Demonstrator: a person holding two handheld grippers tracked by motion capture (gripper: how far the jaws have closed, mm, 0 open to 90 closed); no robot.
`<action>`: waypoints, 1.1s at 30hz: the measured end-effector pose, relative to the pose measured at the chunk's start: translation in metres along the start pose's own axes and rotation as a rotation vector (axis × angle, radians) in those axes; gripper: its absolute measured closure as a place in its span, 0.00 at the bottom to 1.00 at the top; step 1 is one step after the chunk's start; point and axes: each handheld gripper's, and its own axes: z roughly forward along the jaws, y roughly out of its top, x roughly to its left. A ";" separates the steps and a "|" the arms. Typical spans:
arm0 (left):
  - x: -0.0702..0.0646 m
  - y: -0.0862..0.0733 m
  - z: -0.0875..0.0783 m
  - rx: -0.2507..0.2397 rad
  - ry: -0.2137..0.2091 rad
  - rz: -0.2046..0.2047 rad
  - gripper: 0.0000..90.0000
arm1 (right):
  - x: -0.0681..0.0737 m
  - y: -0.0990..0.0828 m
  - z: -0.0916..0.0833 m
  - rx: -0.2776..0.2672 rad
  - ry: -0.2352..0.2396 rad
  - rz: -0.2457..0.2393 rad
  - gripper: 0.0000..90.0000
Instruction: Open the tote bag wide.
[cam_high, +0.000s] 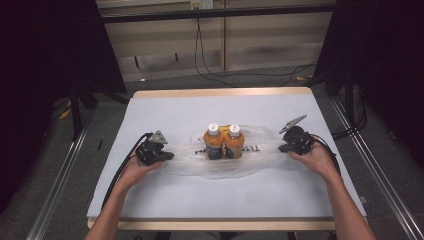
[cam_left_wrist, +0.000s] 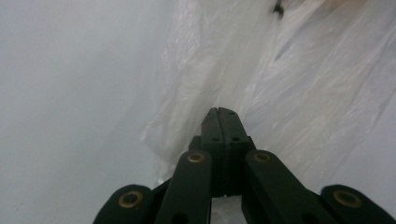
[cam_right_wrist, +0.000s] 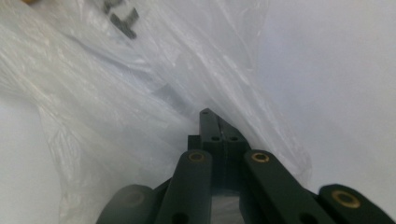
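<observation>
Two orange bottles (cam_high: 224, 142) with white caps stand side by side in the middle of the table, on or inside a clear plastic bag (cam_high: 260, 152) that lies spread around them. My left gripper (cam_high: 169, 156) is shut on the bag's left edge, and in the left gripper view (cam_left_wrist: 218, 112) its jaws pinch the thin film (cam_left_wrist: 299, 88). My right gripper (cam_high: 282, 147) is shut on the bag's right edge; the right gripper view (cam_right_wrist: 208, 115) has crinkled plastic (cam_right_wrist: 116, 102) with grey print caught between the jaws.
A white sheet (cam_high: 220, 110) covers the wooden table (cam_high: 220, 93). Cables (cam_high: 215, 75) trail on the floor behind, and metal rails (cam_high: 60, 175) run along both sides. Dark stands (cam_high: 75, 100) rise at the left and right.
</observation>
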 end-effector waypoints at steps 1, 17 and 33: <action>-0.002 0.001 0.001 -0.023 0.003 -0.010 1.00 | 0.000 0.000 -0.001 -0.020 0.010 0.006 1.00; -0.021 0.021 -0.014 -0.218 -0.102 -0.036 1.00 | 0.009 0.005 -0.020 -0.217 0.127 0.007 1.00; -0.055 0.043 -0.011 -0.307 -0.153 0.016 0.95 | 0.032 0.027 -0.040 -0.377 0.224 -0.015 1.00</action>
